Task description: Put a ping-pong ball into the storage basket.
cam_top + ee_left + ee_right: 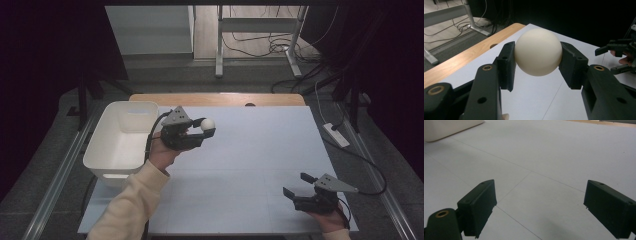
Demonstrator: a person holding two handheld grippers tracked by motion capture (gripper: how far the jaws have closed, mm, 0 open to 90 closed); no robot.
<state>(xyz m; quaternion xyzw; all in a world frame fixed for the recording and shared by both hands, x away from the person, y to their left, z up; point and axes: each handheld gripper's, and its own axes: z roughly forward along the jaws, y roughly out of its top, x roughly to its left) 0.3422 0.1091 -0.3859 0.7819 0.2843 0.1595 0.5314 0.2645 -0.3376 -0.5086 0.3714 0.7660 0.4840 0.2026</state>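
Observation:
A white ball (207, 123) is pinched between the jaws of my left gripper (206, 127), which hovers above the white table mat just right of the white bin (107, 150). In the left gripper view both pads press the ball (538, 51) from either side, well above the mat. My right gripper (296, 185) rests low near the table's front right corner, its jaws spread wide with nothing between them. In the right gripper view its two fingertips (480, 205) frame bare mat.
The bin is an open rectangular tub at the table's left edge, seen as a pale corner (446, 127) in the right gripper view. A wooden strip (217, 99) runs along the far table edge. Desk legs and cables lie on the floor beyond.

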